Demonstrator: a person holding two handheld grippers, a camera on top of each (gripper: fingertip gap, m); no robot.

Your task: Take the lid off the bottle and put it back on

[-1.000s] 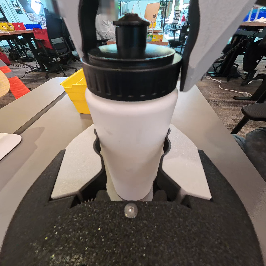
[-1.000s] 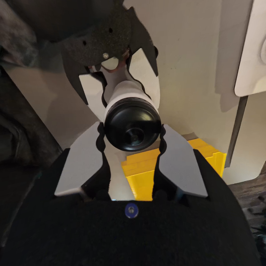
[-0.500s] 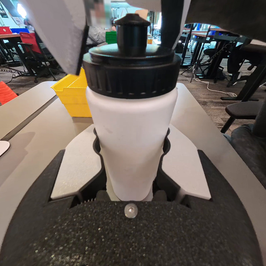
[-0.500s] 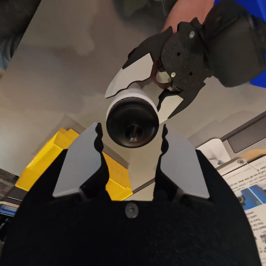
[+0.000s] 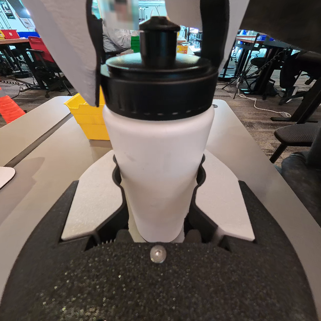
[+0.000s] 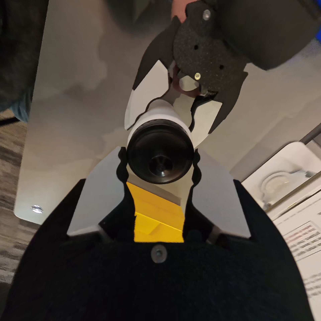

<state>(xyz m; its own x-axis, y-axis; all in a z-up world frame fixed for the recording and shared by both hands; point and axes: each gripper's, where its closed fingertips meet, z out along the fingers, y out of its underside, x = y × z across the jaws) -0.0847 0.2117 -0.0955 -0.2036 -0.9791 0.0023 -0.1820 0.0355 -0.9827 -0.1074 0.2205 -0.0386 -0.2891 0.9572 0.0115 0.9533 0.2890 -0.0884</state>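
Grey bench (image 5: 52, 156) in an open office, white plastic bottle (image 5: 159, 166) held upright above it.
Left tool (image 5: 159, 173) pinches the bottle's body; black ribbed screw lid (image 6: 160, 157) sits on the bottle; right tool (image 6: 159, 160) reaches from above, its fingers pressing the lid's rim at either side; yellow plastic bin (image 5: 86, 119) stands behind on the bench.

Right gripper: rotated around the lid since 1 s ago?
Yes. Right gripper has swung around the lid: in its view the yellow bin went from lower right to between the fingers.
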